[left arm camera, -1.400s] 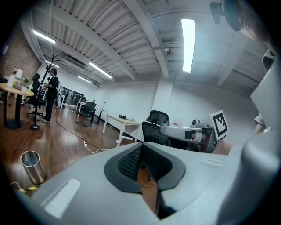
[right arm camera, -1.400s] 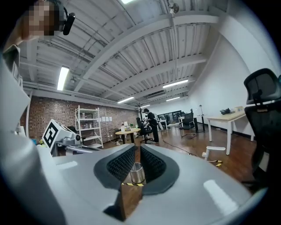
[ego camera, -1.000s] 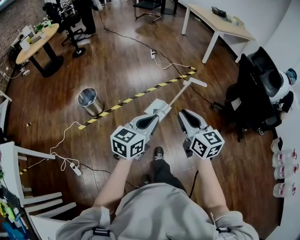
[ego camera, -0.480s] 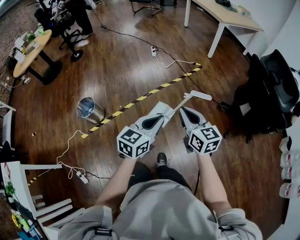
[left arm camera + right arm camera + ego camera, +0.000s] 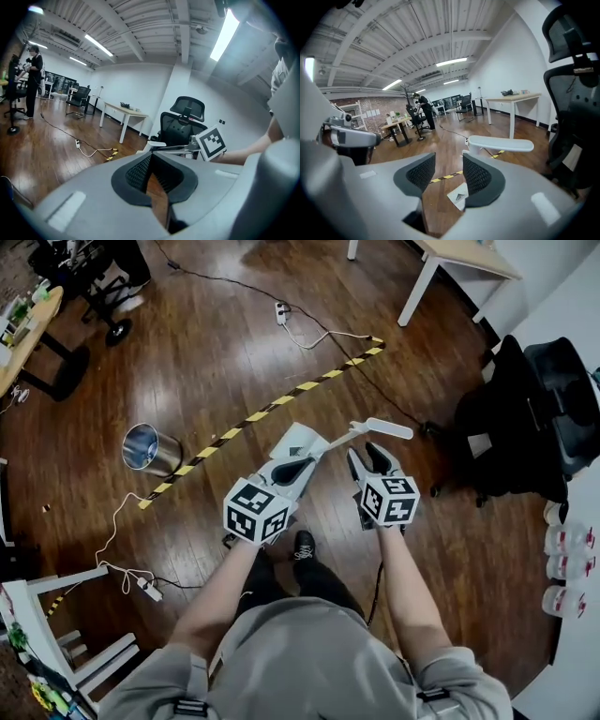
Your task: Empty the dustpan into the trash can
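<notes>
A white long-handled dustpan (image 5: pixel 302 440) stands on the wood floor, and its flat handle grip (image 5: pixel 381 427) reaches to the right. The round metal trash can (image 5: pixel 148 448) stands about a metre to its left, apart from both grippers. My left gripper (image 5: pixel 306 463) hovers just over the pan, pads together with nothing in them (image 5: pixel 150 157). My right gripper (image 5: pixel 368 454) sits just below the handle grip (image 5: pixel 501 144). Its jaws are opening, with only floor and the pan (image 5: pixel 458 197) showing through the gap (image 5: pixel 449 166).
Yellow-black tape (image 5: pixel 253 415) crosses the floor between dustpan and can. A power strip with cables (image 5: pixel 142 587) lies at the left, and another (image 5: pixel 281 313) farther off. A black office chair (image 5: pixel 525 418) stands at the right, a white table (image 5: pixel 450 254) behind, a white rack (image 5: pixel 56 615) at lower left.
Both grippers have dropped toward the dustpan and its handle. The right jaws now stand apart. The dustpan and the trash can stay where they were.
</notes>
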A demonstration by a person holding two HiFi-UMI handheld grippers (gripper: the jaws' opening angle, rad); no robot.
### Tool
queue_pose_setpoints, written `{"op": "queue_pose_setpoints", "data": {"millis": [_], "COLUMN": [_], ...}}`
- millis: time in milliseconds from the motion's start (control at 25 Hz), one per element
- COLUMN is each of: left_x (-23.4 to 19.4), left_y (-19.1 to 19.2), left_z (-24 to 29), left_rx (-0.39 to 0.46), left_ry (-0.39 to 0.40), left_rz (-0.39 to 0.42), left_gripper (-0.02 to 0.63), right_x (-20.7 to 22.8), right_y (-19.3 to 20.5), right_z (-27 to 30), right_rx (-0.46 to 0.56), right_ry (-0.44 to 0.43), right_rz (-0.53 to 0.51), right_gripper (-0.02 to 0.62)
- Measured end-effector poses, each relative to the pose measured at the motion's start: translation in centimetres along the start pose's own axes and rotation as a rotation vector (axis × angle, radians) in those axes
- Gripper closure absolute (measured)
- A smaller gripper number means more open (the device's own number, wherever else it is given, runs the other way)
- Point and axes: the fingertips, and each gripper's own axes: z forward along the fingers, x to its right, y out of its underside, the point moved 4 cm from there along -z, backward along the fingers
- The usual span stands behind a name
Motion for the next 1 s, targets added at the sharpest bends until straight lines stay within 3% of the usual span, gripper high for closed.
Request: {"op": "queue_pose_setpoints", "data": {"millis": [160,240,560,640,680,1000], "left_x": [-0.6,-0.9,-3.5,-4.2,-4.5,-7.7], "left_y": [0.3,0.4,1.1,1.3,1.4,1.4], "left_z": [1.2,1.5,0.9,0.4,0.1,-4.8], "left_rx": [-0.046,-0.059,-0.083,-0.086,-0.087,-0.046], "left_ry": [0.014,0.016,-0.034,-0.058,-0.07,-0.214], "left_rz": [-0.013,-0.035,-0.092,-0.102,-0.105,-0.156], "left_gripper": [0.601,0.601,0.601,0.601,0.601,0.601], "right_x": [2.7,4.0,5.7,5.7,5.7,4.8], "right_y": [1.2,1.5,1.8,1.8,1.8,0.7], "right_z": [3.7,5.5,10.3,11.1,11.4,11.7], "right_rx": [-0.054,-0.07,-0.075,-0.085,-0.087,-0.069], "right_ry": [0.06,0.075,0.098,0.103,0.11,0.121], "right_rz": [0.025,0.037,0.056,0.05,0.044,0.033], "right_gripper": [0.323,0.295,0.295,0.324,0.384,0.393]}}
